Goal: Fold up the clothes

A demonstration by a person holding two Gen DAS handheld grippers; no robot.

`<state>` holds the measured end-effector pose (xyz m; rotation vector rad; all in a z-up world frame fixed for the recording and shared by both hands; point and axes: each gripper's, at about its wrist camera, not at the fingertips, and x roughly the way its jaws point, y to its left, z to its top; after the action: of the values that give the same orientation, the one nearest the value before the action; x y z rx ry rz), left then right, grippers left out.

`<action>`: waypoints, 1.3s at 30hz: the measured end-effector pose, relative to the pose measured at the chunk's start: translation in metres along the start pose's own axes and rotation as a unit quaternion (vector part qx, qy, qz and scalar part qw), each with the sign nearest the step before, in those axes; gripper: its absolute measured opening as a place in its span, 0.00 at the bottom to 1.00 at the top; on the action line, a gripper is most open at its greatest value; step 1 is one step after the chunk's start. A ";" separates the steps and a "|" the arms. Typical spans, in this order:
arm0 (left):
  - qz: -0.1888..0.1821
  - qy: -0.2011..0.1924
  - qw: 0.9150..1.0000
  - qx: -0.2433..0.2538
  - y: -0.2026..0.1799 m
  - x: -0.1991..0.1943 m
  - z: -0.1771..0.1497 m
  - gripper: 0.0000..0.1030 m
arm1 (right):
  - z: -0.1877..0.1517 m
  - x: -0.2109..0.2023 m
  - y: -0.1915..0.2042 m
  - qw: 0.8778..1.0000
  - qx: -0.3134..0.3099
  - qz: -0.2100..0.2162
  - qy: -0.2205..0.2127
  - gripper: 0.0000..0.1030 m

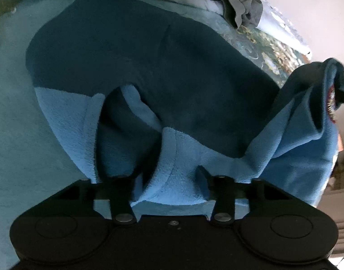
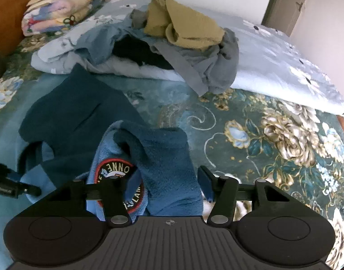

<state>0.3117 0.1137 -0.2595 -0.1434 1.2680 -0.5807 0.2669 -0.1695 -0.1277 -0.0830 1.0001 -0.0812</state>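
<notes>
Left wrist view: the two-tone fleece top (image 1: 149, 72) lies spread on a teal bedspread (image 1: 12, 117), navy across the body, light blue at the collar and shoulder end nearest the camera. The left gripper (image 1: 162, 180) has light blue fleece bunched between its fingers; can't tell if the pads actually pinch it.

Right wrist view: same fleece top (image 2: 77, 117), one corner lifted into a rumpled peak, with a round red-rimmed patch (image 2: 117, 180) showing. The right gripper (image 2: 165, 184) straddles that raised fold, jaws partly apart, grip unclear. A pile of clothes (image 2: 172, 45) sits further back.
</notes>
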 end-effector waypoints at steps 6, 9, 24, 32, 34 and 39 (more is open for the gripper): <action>-0.024 -0.008 1.000 -0.015 0.002 -0.010 -0.001 0.16 | 0.004 0.008 0.006 1.000 0.006 -0.012 0.002 0.27; -0.030 -0.022 0.999 -0.031 -0.002 -0.017 -0.003 0.12 | 0.005 0.005 0.006 0.999 0.014 -0.034 -0.011 0.13; -0.061 -0.021 0.997 -0.030 -0.018 -0.026 0.006 0.12 | -0.006 -0.011 -0.018 0.997 0.055 -0.049 -0.033 0.11; -0.053 -0.003 0.998 -0.033 -0.021 -0.007 0.013 0.22 | -0.011 -0.004 -0.019 0.997 0.057 -0.046 -0.027 0.12; -0.054 0.000 0.998 -0.038 -0.020 -0.003 0.015 0.23 | -0.010 -0.002 -0.019 0.997 0.060 -0.043 -0.028 0.12; -0.056 -0.008 0.997 -0.051 -0.020 -0.004 0.016 0.19 | -0.009 0.006 -0.016 0.998 0.052 -0.039 -0.024 0.13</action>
<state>0.3192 0.0954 -0.2426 -0.3047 1.2801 -0.6107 0.2621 -0.1866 -0.1354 -0.0278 0.9436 -0.2015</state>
